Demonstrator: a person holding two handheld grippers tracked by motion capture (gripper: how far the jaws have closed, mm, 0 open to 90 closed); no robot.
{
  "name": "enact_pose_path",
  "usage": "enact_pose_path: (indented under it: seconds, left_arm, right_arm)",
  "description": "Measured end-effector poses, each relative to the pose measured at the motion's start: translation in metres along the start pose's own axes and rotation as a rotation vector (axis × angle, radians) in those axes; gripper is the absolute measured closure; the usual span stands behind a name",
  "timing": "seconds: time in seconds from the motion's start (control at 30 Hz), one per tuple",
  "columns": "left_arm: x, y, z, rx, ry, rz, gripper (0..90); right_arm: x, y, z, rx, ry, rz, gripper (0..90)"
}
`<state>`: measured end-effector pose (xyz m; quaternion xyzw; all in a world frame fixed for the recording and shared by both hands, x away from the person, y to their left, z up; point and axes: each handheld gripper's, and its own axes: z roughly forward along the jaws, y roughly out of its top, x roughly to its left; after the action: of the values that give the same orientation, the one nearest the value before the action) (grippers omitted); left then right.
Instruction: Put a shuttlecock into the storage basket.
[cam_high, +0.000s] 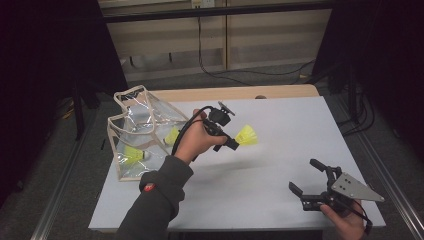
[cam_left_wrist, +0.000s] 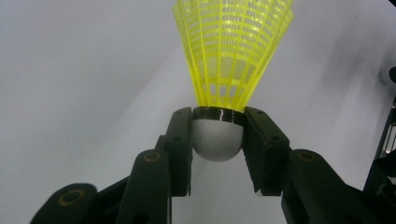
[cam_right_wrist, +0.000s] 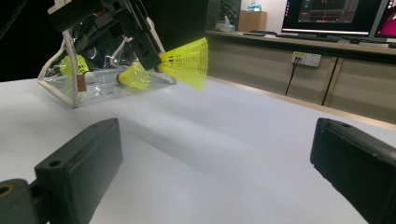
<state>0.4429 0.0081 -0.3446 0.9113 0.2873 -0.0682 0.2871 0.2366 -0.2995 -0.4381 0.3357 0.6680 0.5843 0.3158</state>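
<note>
Above table (cam_high: 280, 150), shuttlecock (cam_left_wrist: 231, 51) in left tool (cam_left_wrist: 217, 140)

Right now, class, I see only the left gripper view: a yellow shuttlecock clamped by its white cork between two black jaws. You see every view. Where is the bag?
Observer: In the high view the clear bag sits at the left edge of the table, just left of the left gripper.
Operator: Is anything in it?
Observer: Two yellow shuttlecocks lie inside.
Operator: And the other hand?
Observer: The right gripper is near the table's front right corner, jaws open, with nothing between them.
</note>
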Motion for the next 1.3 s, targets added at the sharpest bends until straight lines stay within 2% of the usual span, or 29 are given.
enact_pose_path:
  seconds: [0.07, 0.3, 0.33, 0.67, 1.3]
  left_arm:
    - [0.001, 0.0, -0.002, 0.006, 0.002, 0.009, 64.4]
    - [0.0, 0.001, -0.012, -0.001, 0.011, -0.008, 64.4]
    - [0.0, 0.002, -0.014, 0.0, 0.014, 0.002, 64.3]
    - [0.0, 0.003, -0.029, 0.0, 0.03, -0.008, 64.4]
    - [0.0, 0.005, -0.057, 0.004, 0.054, -0.05, 64.4]
  right_arm:
    - [0.0, 0.0, 0.0, 0.001, -0.001, 0.001, 2.0]
    - [0.0, 0.0, 0.0, 0.0, -0.003, 0.003, 2.0]
    - [0.0, 0.0, 0.0, 0.001, -0.003, 0.003, 2.0]
    - [0.001, 0.0, 0.0, 0.004, -0.001, -0.001, 2.0]
    - [0.001, 0.0, 0.0, 0.001, 0.0, -0.004, 2.0]
